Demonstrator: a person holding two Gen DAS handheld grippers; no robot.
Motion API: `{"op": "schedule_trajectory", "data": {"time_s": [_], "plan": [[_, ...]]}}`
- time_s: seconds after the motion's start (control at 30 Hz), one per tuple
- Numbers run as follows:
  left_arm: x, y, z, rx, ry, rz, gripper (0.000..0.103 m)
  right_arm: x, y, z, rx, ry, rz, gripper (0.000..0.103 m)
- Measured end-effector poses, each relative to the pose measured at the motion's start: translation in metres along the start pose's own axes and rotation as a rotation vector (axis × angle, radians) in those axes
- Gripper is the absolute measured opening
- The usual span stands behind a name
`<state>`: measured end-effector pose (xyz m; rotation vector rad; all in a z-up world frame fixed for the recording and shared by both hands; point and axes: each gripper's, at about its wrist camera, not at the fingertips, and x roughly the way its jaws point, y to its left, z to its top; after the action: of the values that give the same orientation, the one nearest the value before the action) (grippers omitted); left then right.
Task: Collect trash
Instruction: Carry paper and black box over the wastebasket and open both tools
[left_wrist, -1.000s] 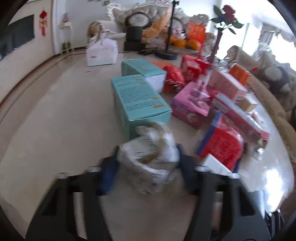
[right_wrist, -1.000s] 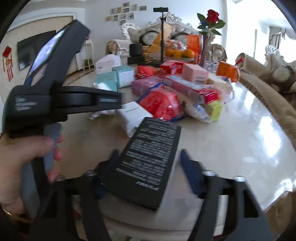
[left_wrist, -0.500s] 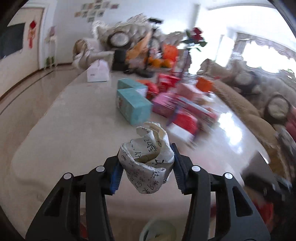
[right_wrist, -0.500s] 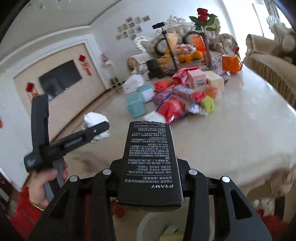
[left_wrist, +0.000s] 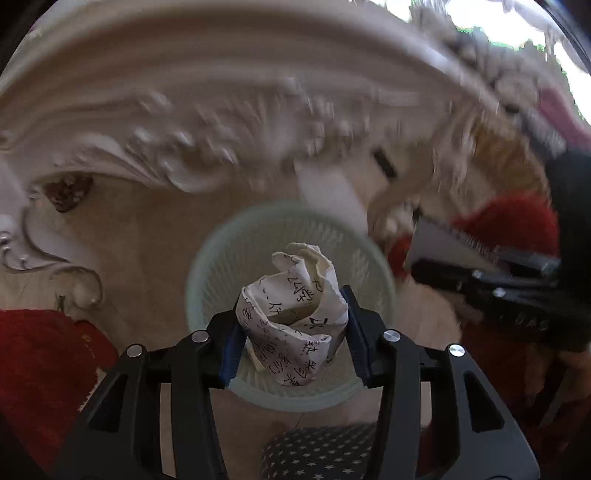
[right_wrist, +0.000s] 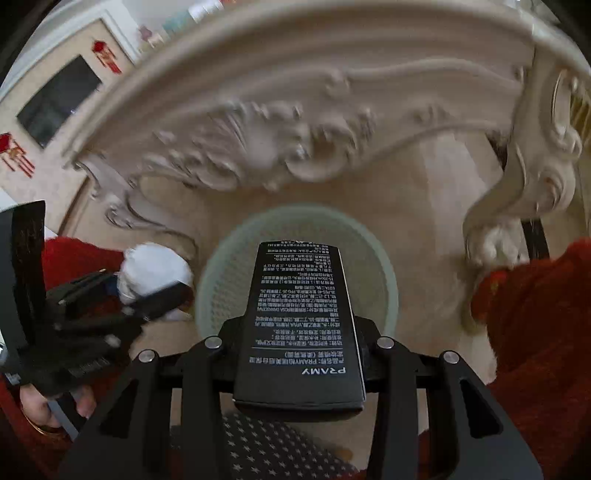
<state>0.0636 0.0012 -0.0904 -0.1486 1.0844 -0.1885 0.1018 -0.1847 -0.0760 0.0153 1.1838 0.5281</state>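
My left gripper (left_wrist: 293, 328) is shut on a crumpled ball of paper (left_wrist: 291, 314) with black writing and holds it over a pale green plastic waste basket (left_wrist: 221, 258) on the floor. My right gripper (right_wrist: 299, 354) is shut on a flat black box (right_wrist: 299, 325) marked PRAMY and holds it above the same basket (right_wrist: 225, 273). The left gripper with its paper ball (right_wrist: 151, 273) shows at the left of the right wrist view, beside the basket rim. The right gripper (left_wrist: 491, 280) shows at the right of the left wrist view.
The carved cream apron of the table (left_wrist: 221, 122) arches over the basket. A carved table leg (right_wrist: 532, 177) stands to the right. Red sleeves (right_wrist: 535, 314) flank the basket. A star-patterned dark cloth (right_wrist: 266, 450) lies below. The floor is beige tile (right_wrist: 406, 192).
Both grippers have swung down from table height, off the table top, and now point down at the waste basket on the floor, each still holding its item.
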Motion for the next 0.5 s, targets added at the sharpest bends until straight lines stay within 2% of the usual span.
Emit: {"op": "schedule_trajectory", "data": {"time_s": [0.1, 0.13, 0.17, 0.2, 0.23, 0.27, 0.5], "plan": [[0.018, -0.001, -0.002, 0.015, 0.044, 0.007, 0.050, 0.004, 0.006, 0.005, -0.018, 0.004, -0.012, 0.039], [0.023, -0.001, -0.001, 0.012, 0.058, 0.001, 0.055, 0.006, 0.006, 0.004, -0.024, 0.007, -0.015, 0.040], [0.025, -0.001, -0.001, 0.006, 0.061, 0.005, 0.070, 0.011, 0.008, 0.005, -0.030, 0.016, -0.018, 0.042], [0.027, -0.001, -0.001, 0.005, 0.060, 0.020, 0.079, 0.015, 0.008, 0.003, -0.029, 0.020, -0.030, 0.058], [0.030, -0.001, 0.000, 0.006, 0.061, 0.028, 0.087, 0.015, 0.006, 0.001, -0.025, 0.018, -0.044, 0.067], [0.031, -0.001, 0.000, 0.006, 0.059, 0.041, 0.088, 0.016, 0.004, -0.001, -0.022, 0.010, -0.055, 0.074], [0.030, 0.017, -0.003, -0.054, 0.027, 0.059, 0.093, 0.018, -0.016, -0.001, 0.067, 0.004, -0.060, 0.074]]}}
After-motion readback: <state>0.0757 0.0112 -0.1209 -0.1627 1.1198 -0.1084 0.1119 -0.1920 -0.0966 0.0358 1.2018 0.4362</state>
